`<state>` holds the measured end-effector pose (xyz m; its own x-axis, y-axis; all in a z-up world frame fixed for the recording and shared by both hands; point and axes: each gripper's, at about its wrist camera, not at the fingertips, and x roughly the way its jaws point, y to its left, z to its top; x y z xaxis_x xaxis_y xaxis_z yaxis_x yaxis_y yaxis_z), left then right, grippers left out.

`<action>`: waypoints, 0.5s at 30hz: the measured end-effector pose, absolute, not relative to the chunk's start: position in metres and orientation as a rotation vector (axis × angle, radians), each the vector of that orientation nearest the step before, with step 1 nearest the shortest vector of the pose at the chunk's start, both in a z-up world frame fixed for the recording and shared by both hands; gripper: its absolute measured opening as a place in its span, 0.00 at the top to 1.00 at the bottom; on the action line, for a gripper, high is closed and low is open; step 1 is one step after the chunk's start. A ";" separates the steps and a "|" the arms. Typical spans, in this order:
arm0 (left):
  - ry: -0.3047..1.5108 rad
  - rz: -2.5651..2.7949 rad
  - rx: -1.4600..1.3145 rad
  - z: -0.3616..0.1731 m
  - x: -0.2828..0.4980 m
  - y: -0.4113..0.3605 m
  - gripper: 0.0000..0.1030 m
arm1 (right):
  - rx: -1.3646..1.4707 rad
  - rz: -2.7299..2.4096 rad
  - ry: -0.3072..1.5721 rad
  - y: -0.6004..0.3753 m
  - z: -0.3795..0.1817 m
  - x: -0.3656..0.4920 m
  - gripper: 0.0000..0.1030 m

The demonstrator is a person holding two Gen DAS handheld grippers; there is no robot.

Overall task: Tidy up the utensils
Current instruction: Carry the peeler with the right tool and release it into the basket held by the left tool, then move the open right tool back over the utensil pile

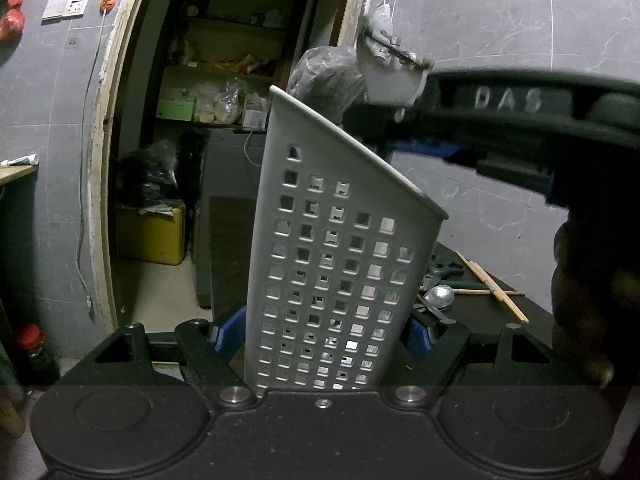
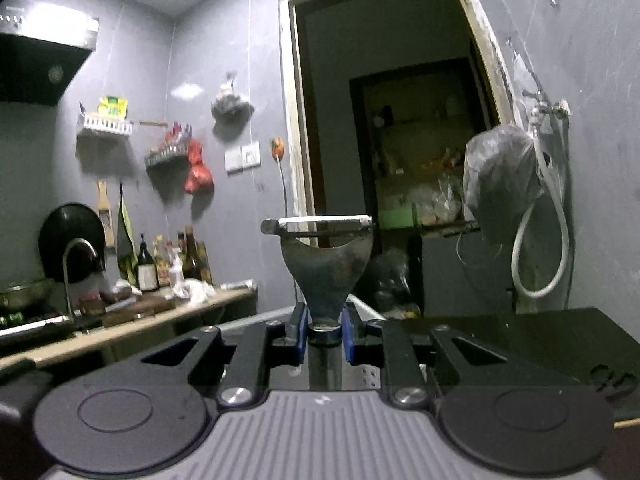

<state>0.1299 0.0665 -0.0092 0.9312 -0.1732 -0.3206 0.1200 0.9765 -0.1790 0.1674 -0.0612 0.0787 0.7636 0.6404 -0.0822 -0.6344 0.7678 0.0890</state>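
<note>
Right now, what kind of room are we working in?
Most likely a small home kitchen. A range hood hangs on the left above a counter with a sink faucet and a row of sauce bottles, and wall racks hold supplies. The open doorway leads to pantry-like shelves.

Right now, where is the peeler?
The peeler is clamped upright in the right gripper; in the left wrist view it hangs above the white utensil holder that the left gripper grips.
</note>
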 end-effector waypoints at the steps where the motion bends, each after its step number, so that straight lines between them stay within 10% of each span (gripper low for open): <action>1: 0.342 -0.151 -0.158 -0.009 0.130 0.066 0.23 | 0.055 0.692 0.122 -0.061 0.077 0.168 0.80; 5: 0.341 -0.150 -0.156 -0.010 0.129 0.066 0.23 | 0.041 0.694 0.168 -0.058 0.073 0.171 0.77; 15: 0.339 -0.159 -0.153 -0.012 0.127 0.065 0.23 | 0.037 0.689 0.135 -0.072 0.075 0.158 0.23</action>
<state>0.1275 0.0645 -0.0118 0.9307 -0.1801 -0.3183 0.1289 0.9760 -0.1753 0.1584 -0.0717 0.0752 0.7634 0.6362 -0.1116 -0.6313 0.7715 0.0790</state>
